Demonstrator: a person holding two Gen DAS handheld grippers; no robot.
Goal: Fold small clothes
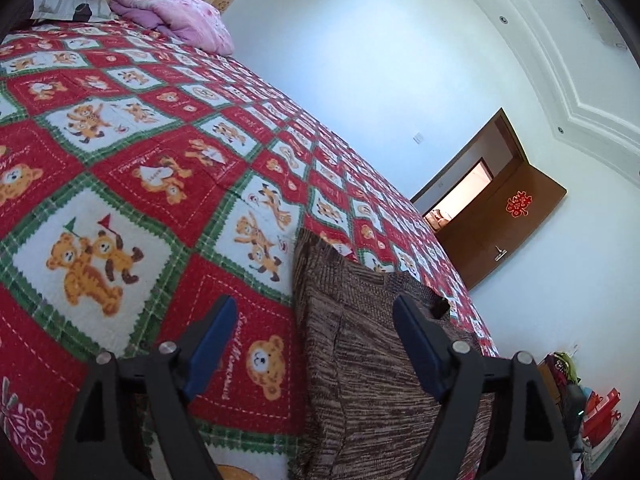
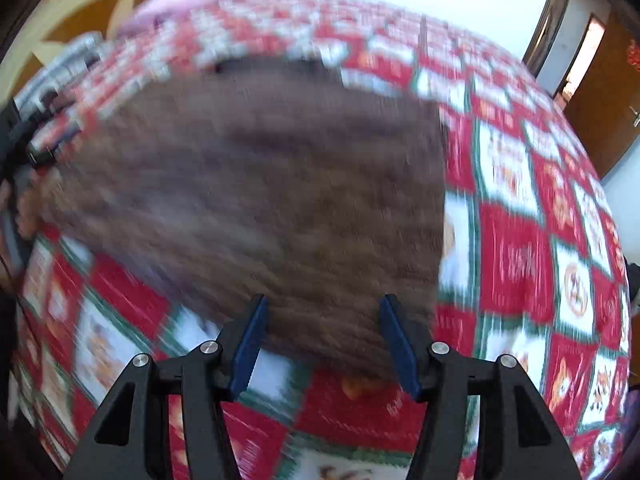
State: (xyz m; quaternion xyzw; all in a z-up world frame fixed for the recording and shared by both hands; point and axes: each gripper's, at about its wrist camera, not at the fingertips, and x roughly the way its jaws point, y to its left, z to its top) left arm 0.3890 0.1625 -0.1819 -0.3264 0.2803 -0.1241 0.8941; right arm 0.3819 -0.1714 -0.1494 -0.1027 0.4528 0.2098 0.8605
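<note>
Brown knit garment [image 1: 368, 360] lies flat on bed's bear-print quilt [image 1: 132, 208]. Left gripper [image 1: 316, 340] released, jaws wide, nothing between. Right gripper [image 2: 322, 340] released above garment's near edge; view blurred. Risk: pinching quilt with knit, or catching one layer only, dragging fold askew.

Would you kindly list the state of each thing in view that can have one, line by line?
Left gripper: open, nothing held.
Right gripper: open, nothing held.
Brown knit garment: lying flat on the bed, apparently folded; how far cannot be told.
Bear-print blanket: spread over the bed.
Pink quilt: bundled at the head of the bed.
Door: open.
</note>
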